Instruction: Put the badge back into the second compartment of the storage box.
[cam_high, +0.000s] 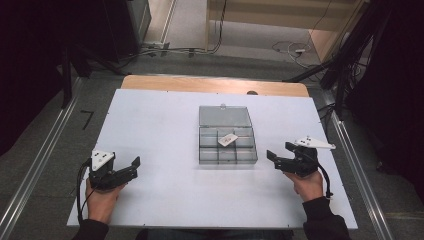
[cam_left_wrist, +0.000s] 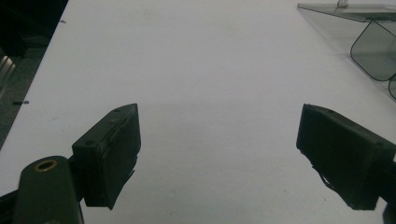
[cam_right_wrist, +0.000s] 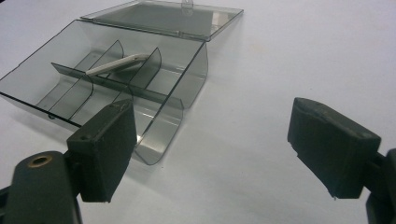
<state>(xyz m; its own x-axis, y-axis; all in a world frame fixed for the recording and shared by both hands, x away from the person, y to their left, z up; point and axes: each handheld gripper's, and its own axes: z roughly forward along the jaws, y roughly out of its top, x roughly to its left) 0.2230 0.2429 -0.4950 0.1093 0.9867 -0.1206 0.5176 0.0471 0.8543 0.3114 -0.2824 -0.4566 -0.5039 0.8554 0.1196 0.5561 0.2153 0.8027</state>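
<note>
We seem yet to start: either side of the open box (cam_high: 227, 142), both grippers' jaws are spread and empty; next, approach its white card (cam_high: 228, 139).

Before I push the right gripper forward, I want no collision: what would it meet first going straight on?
Probably the clear box: the open right gripper points just past its near corner, so its left jaw may clip it.

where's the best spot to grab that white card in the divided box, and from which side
Judging from its pose, take the white card by its raised end, coming down from above. It lies tilted, propped across a divider of the open clear box, so that end stands off the floor with room for jaws either side. The right gripper sits nearer, open and beside the box.
</note>
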